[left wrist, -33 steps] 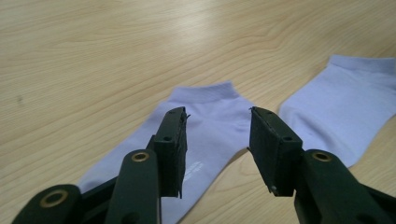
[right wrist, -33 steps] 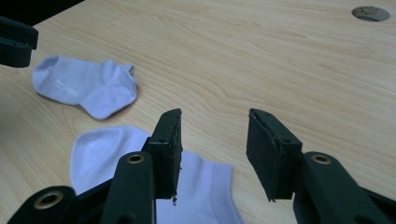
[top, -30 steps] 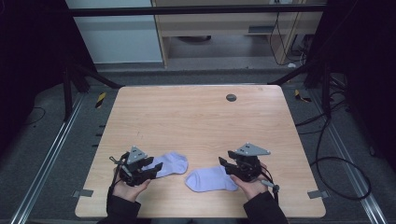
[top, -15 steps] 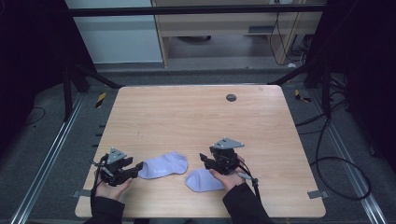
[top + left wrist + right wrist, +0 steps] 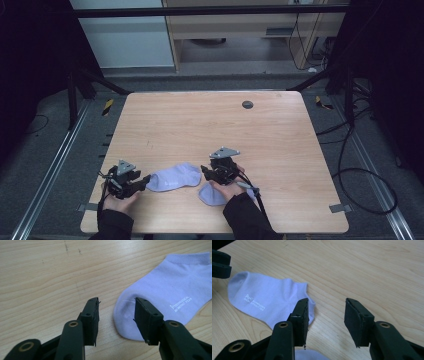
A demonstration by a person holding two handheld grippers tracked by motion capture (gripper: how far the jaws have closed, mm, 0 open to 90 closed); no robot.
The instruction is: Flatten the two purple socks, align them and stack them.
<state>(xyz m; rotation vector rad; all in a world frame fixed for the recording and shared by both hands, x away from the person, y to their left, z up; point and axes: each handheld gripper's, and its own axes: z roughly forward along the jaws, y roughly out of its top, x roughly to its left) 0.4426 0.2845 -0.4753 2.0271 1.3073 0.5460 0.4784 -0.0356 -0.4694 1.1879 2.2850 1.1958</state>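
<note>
My left gripper [image 5: 116, 307] and right gripper [image 5: 325, 308], both just narrowing yet still apart, flank the lavender sock [image 5: 175, 177] at lower centre. Nothing is gripped. Its mate [image 5: 210, 195] lies unpaired just right.

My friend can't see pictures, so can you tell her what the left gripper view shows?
The left tongs hang open over a wooden table, their two black jaws on either side of the rounded toe of a light purple sock. The sock lies flat, with small white lettering near its edge.
</note>
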